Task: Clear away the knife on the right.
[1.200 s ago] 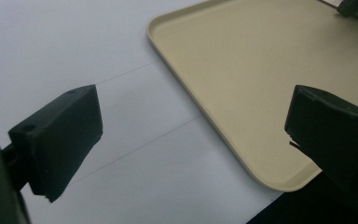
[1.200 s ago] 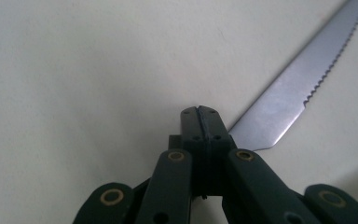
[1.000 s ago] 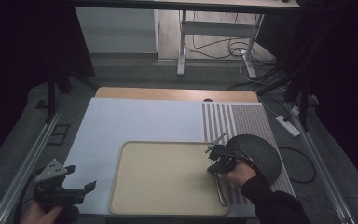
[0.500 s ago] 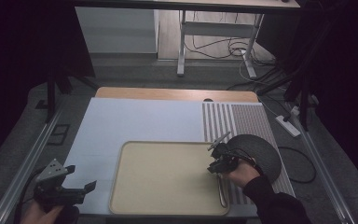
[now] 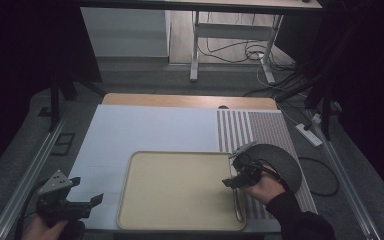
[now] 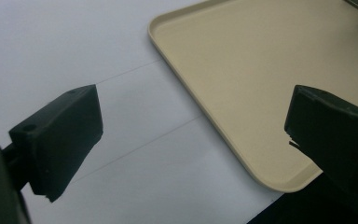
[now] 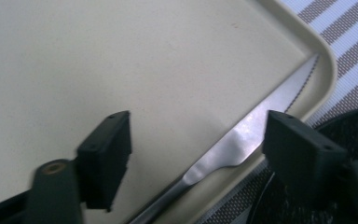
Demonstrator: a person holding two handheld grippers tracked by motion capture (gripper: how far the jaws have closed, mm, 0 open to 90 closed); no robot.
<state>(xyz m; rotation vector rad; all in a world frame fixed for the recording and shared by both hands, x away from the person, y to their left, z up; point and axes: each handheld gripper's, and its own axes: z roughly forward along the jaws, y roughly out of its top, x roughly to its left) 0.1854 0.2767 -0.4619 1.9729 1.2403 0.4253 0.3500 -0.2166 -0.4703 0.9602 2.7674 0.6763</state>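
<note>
The right gripper (image 5: pixel 236 176) was held over the right edge of the tray (image 5: pixel 180 220), its jaws spread wide and empty. In the right gripper view the knife (image 7: pixel 242 140) was seen lying flat inside the tray, along its rim, blade towards the rounded corner, with the jaws standing to either side of it and apart from it. A dark plate (image 5: pixel 280 159) lay just beside the tray on the striped mat (image 5: pixel 260 131).

The left gripper (image 5: pixel 72 202) was kept well apart, at the near left of the table (image 5: pixel 145 130), likewise wide open with nothing in it; in its own view the tray's near corner (image 6: pixel 289 179) lay between the jaws, untouched.

The work was judged to be the knife's pickup or its release; which of the two could not be told. If a grasp were tried, trouble could be expected from the knife lying flat and close against the raised rim: one jaw could land on the rim rather than beside the metal, and the thin, smooth handle could slide out or pivot as the jaws closed. The tray could also be nudged towards the plate, since it was not held down by the left gripper. A tilted lift could let the blade drag.
</note>
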